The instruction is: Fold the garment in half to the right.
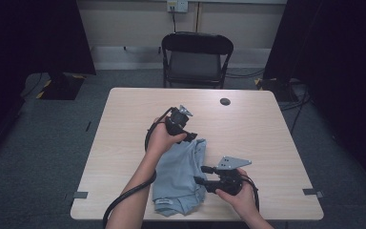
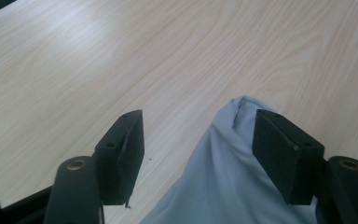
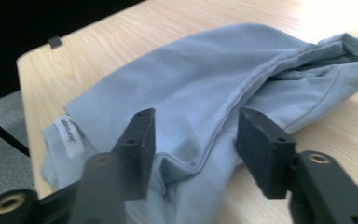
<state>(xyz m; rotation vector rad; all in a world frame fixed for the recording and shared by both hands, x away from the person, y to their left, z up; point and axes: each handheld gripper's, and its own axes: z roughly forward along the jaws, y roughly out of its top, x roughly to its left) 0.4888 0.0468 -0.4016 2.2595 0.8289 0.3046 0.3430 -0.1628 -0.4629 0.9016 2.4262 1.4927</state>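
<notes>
We see a white label (image 3: 68, 136) sewn to the hem of the light blue garment (image 1: 180, 175), at the lower left of the right gripper view; its writing is too blurred to read. The desk (image 1: 124, 129) is pale wood grain with a dark round cap (image 1: 225, 101) near its far edge. Beyond it, at the top centre of the high view, stands a black folding chair (image 1: 196, 58) on grey carpet, with dark curtains to either side.

The garment lies crumpled and folded at the lower centre of the desk, near its front edge, soft and creased, with a stitched seam running along it.

Our left gripper (image 2: 198, 140) is released, its jaws apart around a raised peak of cloth that rests against one pad. Our right gripper (image 3: 193, 140) is also released, straddling a fold without pinching it.
</notes>
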